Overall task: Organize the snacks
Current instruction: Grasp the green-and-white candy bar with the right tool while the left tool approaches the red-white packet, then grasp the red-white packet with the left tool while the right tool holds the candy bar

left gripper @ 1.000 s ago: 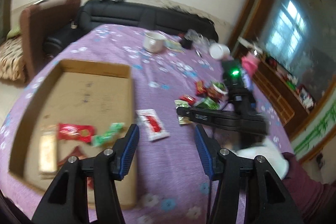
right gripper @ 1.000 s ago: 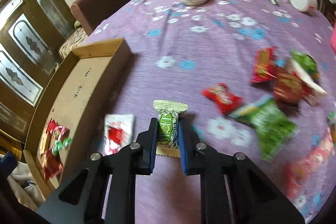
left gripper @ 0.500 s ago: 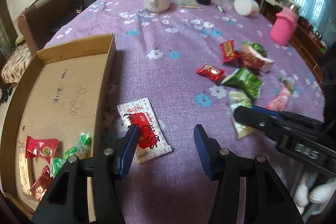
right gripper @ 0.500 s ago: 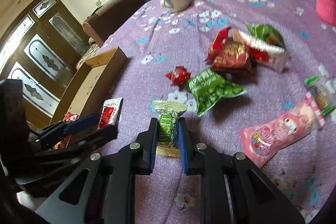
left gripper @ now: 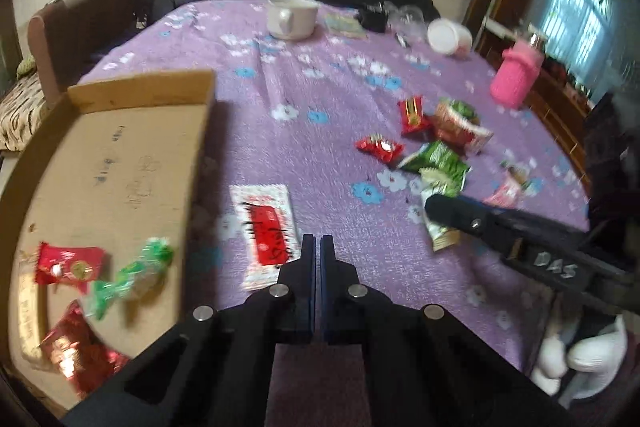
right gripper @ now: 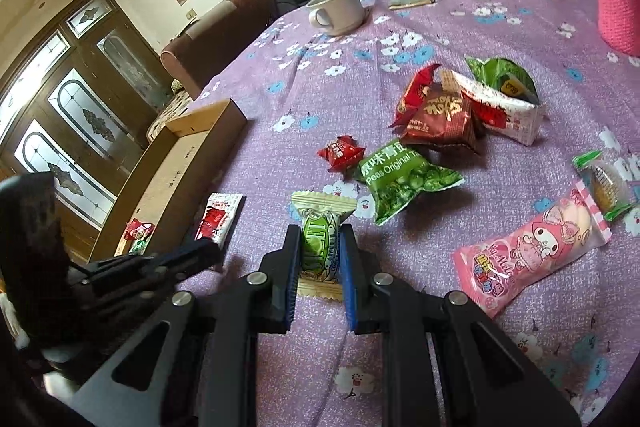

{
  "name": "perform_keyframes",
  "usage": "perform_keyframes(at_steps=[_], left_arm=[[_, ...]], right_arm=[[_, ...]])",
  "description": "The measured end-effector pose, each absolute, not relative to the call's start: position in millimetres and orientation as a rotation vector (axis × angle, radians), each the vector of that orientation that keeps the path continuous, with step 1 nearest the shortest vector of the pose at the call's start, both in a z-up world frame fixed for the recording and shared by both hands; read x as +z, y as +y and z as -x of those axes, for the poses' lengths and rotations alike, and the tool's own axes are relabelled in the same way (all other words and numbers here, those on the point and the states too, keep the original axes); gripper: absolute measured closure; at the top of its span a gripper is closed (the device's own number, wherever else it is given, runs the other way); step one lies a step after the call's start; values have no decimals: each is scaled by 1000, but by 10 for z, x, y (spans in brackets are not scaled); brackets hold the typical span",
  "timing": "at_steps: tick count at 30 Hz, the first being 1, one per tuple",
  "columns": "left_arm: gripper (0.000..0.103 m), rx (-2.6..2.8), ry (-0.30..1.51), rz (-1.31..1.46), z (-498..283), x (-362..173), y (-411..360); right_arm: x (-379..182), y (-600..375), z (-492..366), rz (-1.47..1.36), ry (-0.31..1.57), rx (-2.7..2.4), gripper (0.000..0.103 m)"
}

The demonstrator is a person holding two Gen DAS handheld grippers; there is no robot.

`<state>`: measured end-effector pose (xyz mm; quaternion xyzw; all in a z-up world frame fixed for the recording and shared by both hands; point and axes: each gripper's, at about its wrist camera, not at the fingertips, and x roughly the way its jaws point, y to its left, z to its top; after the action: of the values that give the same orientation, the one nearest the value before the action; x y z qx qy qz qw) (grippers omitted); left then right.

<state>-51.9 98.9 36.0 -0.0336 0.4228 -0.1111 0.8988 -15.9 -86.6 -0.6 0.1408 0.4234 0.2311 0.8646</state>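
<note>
My right gripper (right gripper: 319,239) is shut on a small green-and-cream snack packet (right gripper: 320,231) and holds it just above the purple tablecloth; the packet also shows in the left wrist view (left gripper: 438,223). My left gripper (left gripper: 317,247) is shut, with a white-and-red sachet (left gripper: 266,231) lying at its tips, and whether the tips pinch its edge I cannot tell. The sachet lies beside the cardboard box (left gripper: 120,143), which holds several snacks (left gripper: 72,263). The sachet (right gripper: 218,217) and box (right gripper: 180,163) show in the right wrist view too.
Loose snacks lie to the right: a green peas bag (right gripper: 404,175), red packets (right gripper: 436,119), a pink bag (right gripper: 532,243). A white mug (left gripper: 290,17), a white tub (left gripper: 448,35) and a pink bottle (left gripper: 516,79) stand at the far side. A sofa is behind.
My left gripper has closed from wide open to shut, near the white-and-red sachet. My right gripper keeps hold of the green packet and has shifted a little.
</note>
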Motion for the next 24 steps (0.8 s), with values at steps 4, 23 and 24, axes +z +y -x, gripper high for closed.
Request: perform_keyframes(at_steps=[4,23,24], left_arm=[[102,-246,872,91,561,404,1039],[73,-206,933,-88,309,146,697],[73,-217,932,-51,339,170,745]], right_arm=[[-36,-817,167,-279,893,478,82],[-58,-878,155,-306,890,462,82],[-53,-879,159,-306,887,463,82]])
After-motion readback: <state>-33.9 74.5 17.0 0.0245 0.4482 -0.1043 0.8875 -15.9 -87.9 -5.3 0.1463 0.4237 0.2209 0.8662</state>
